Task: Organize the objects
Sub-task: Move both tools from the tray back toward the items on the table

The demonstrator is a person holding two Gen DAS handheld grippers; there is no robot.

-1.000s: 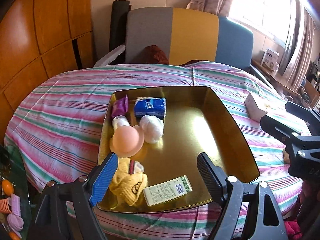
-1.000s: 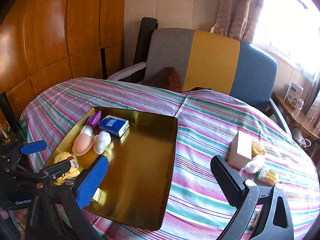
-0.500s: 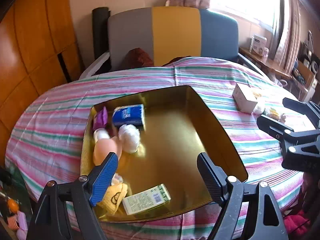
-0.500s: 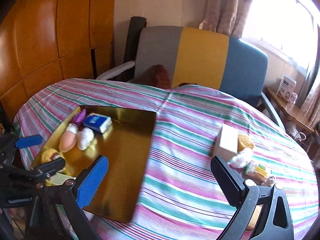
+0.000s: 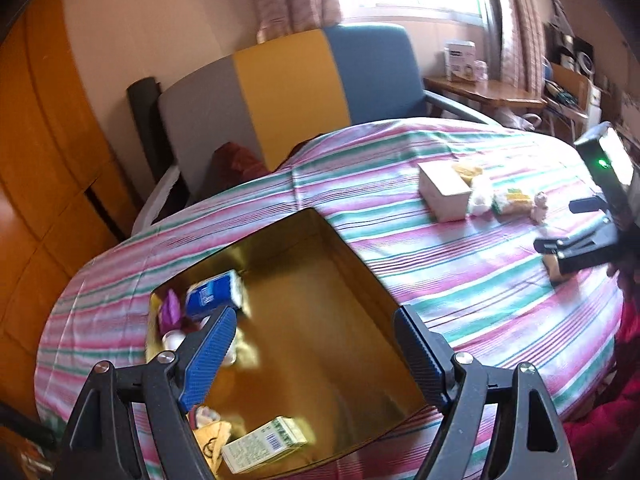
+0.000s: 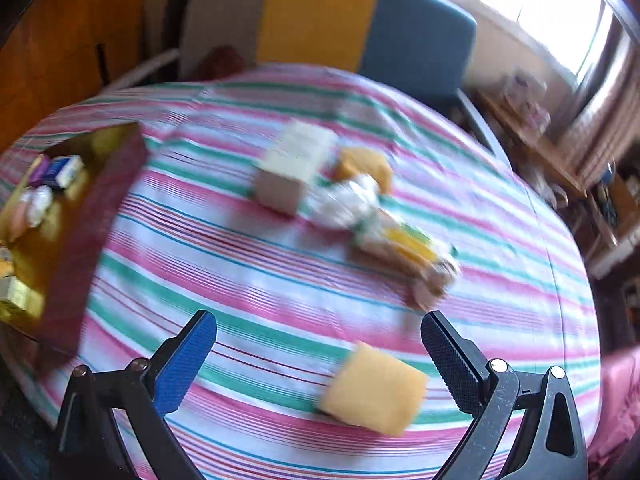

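Left gripper fingers wide apart, holding nothing, hanging over the near end of the gold tray. Right gripper fingers also wide apart and empty, low over the striped table, with one yellow sponge lying just ahead between the finger tips, not touched.

Tray contents in the left view: one blue tissue pack, one purple packet, one green-printed carton at the near edge, one yellow plush beside it. More pale round things sit behind the left finger, too hidden to count.

Loose cluster on the table, well apart from the tray: one white box, a white fluffy ball touching it, one yellow-green packet, one small pink figure, one yellow thing behind the box. Right view is motion-blurred, so finer detail there cannot be told.

One tricolour chair beyond the table.
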